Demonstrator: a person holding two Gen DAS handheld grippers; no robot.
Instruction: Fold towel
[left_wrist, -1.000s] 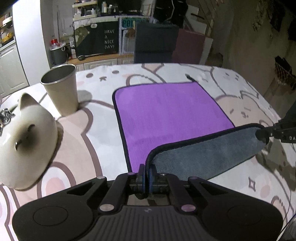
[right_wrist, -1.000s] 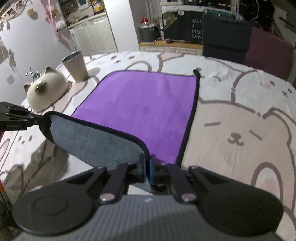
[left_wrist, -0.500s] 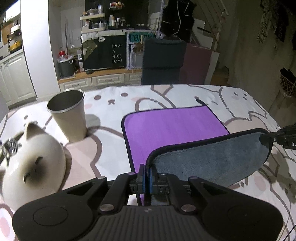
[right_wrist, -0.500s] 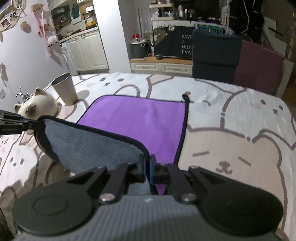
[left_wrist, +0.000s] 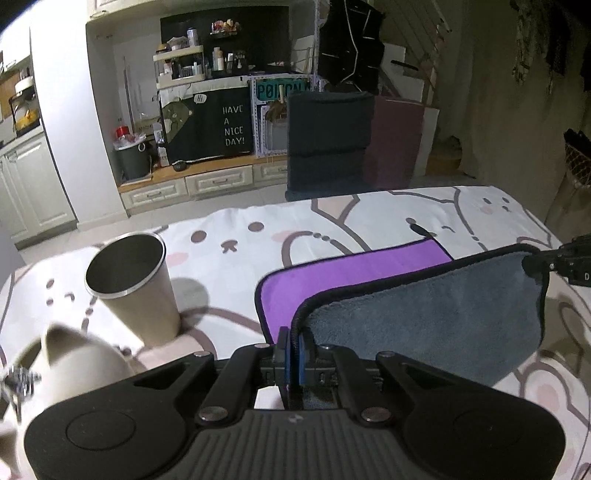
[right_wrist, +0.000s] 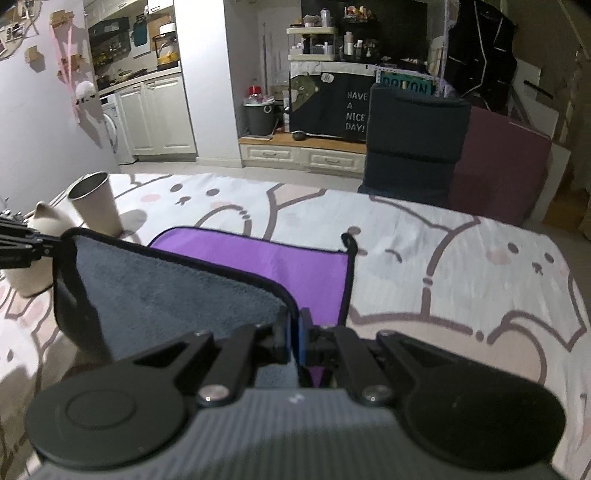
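The towel (left_wrist: 354, 280) is purple on one face and grey on the other, with a black hem, and lies on the bear-print tablecloth (left_wrist: 229, 240). My left gripper (left_wrist: 293, 345) is shut on its near left corner. My right gripper (right_wrist: 295, 332) is shut on its near right corner. Both hold the near edge lifted, so the grey underside (right_wrist: 177, 295) hangs between them above the purple part (right_wrist: 280, 262). Each gripper's tip shows at the edge of the other's view, the right gripper (left_wrist: 565, 258) in the left wrist view.
A metal cup (left_wrist: 136, 284) stands left of the towel, also in the right wrist view (right_wrist: 96, 208). A white cat-shaped ceramic (left_wrist: 74, 362) sits in front of it. A dark chair (right_wrist: 413, 144) and cabinets stand beyond the table's far edge.
Both grippers have lifted the towel's near edge higher and carried it toward the far edge. More grey underside shows and less purple.
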